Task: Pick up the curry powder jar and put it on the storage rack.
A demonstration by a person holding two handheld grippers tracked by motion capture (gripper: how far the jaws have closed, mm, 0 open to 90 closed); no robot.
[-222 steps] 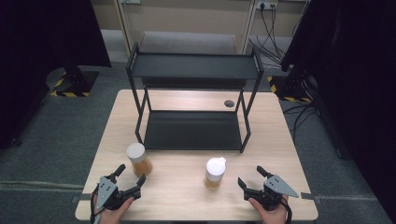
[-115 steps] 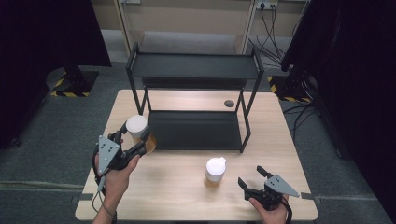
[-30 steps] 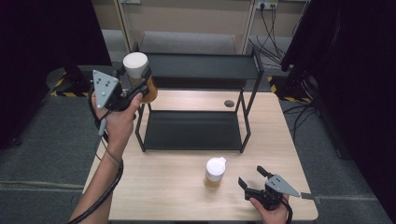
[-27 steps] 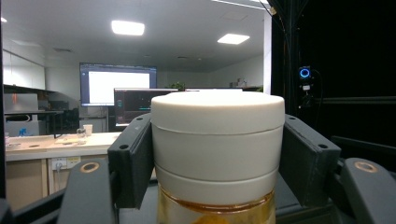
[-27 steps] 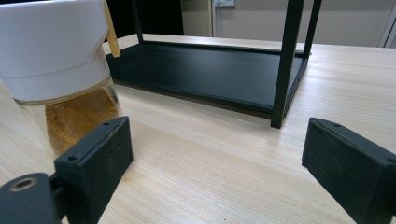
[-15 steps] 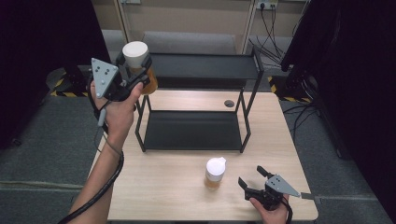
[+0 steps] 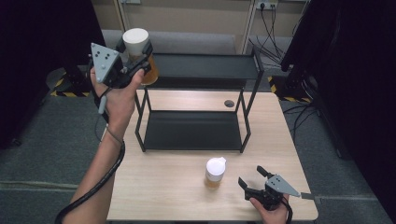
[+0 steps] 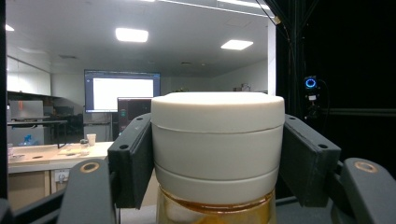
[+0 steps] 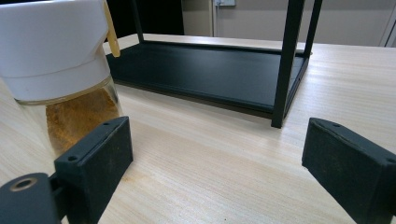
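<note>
Fingers of the left gripper (image 7: 138, 65) clamp a white-lidded jar (image 7: 138, 55) beside the black rack's (image 7: 201, 70) top shelf; right gripper (image 7: 255, 183) fingers gape empty on the table (image 7: 159, 196).

Left hand-held gripper (image 7: 138, 55) took the amber jar (image 7: 140, 51) off the counter's (image 7: 159, 186) front-left, lifted it past the rack's (image 7: 196, 93) left side, now holds it clamped by the white cap at top-shelf height, back-left corner.

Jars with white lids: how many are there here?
2. One jar is held up in the left tool, near the top-left corner of the black rack. The other jar stands on the table, beside the open right tool.
</note>
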